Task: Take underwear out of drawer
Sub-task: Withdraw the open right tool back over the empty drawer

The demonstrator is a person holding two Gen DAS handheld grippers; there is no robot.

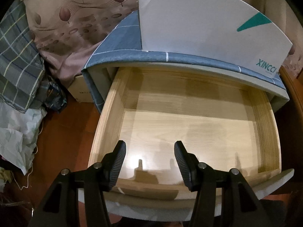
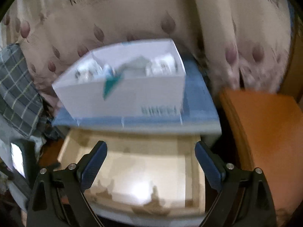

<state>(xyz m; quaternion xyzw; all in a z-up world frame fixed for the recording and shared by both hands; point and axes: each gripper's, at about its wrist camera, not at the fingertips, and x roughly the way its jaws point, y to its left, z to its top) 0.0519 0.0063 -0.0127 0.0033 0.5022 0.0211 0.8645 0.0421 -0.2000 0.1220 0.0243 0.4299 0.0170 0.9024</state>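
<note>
One pulled-out pale wooden drawer (image 1: 189, 117), one white cardboard box (image 1: 198, 24) with teal print, one orange wooden stool (image 2: 265, 132), two black grippers.

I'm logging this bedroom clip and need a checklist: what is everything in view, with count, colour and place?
drawer: one, pale wood, pulled open, nothing visible inside
nightstand: one, blue checked cover on top, above the drawer
box: one, white with teal mark and lettering, on the nightstand; blurred items inside, seen from the right wrist
curtain: beige with brown leaf print, behind the nightstand
plaid cloth: one, grey-green, far left
cardboard box: one, on the floor left of the nightstand
orange surface: one, right of the nightstand
left gripper: black, open, over the drawer front
right gripper: black, open wide, over the drawer
</note>
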